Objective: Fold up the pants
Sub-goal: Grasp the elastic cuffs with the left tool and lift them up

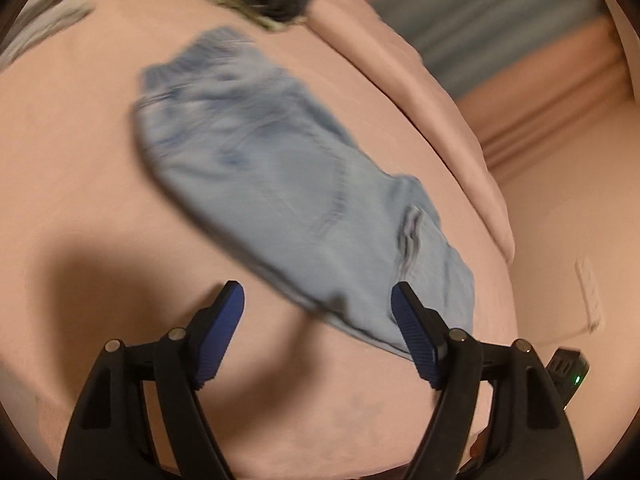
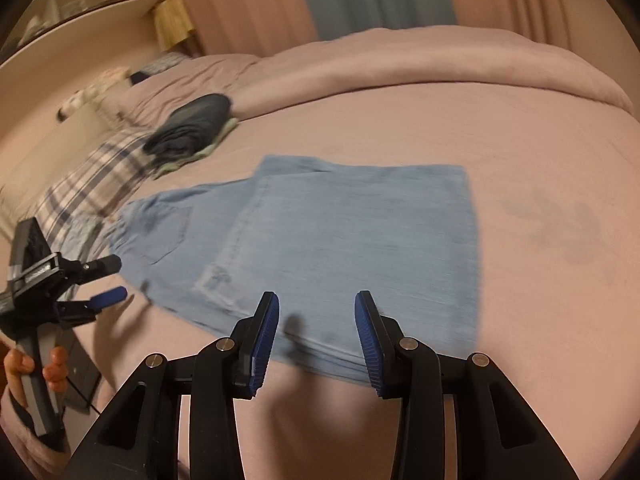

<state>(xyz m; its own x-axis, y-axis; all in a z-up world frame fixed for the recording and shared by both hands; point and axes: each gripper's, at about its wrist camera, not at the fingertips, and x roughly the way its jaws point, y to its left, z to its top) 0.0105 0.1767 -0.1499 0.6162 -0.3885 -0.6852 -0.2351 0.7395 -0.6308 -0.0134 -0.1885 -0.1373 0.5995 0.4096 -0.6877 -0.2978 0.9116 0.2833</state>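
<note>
Two grippers hovered over the bed, neither holding anything. The left gripper [image 1: 318, 294] sat at the bottom of its own view with its blue pads spread wide apart, the right pad in front of the near end of the pants [image 1: 280, 184]; whether it touched the cloth could not be told through the blur. In the right wrist view the same gripper [image 2: 114, 278] appeared at the left edge, jaws parted, held by a hand [image 2: 36, 368] just beside the pants' waist end. The right gripper [image 2: 316, 300] stood at the bottom centre, its pads apart above the near edge of the pants [image 2: 340, 240], which lay folded and flat, light blue denim, in the middle of the pink bed [image 2: 520, 152]. A dark folded garment [image 2: 196, 128] rested at upper left, well apart from the pants, near a striped cloth [image 2: 92, 184].
</note>
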